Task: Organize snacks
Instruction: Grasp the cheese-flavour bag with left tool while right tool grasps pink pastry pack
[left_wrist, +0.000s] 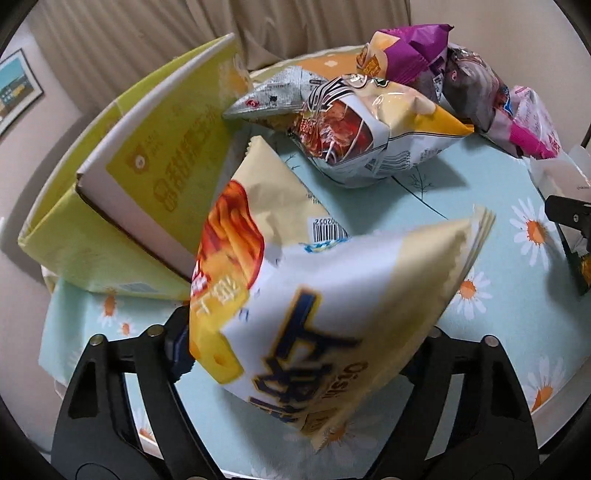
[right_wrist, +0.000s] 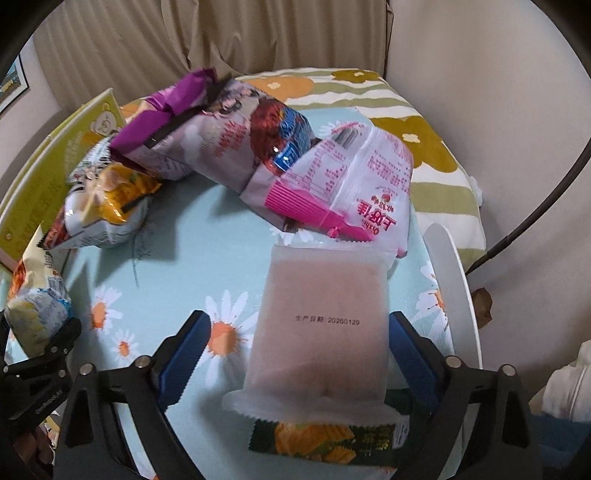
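Your left gripper holds a puffy cream chip bag tight, lifted over the daisy tablecloth. It looks light, soft and slippery, so pinch the flat sealed edge. Your right gripper stands wide around a pale frosted packet; I cannot tell if it grips. Farther back, the yellow box waits, with more snack bags piled behind.
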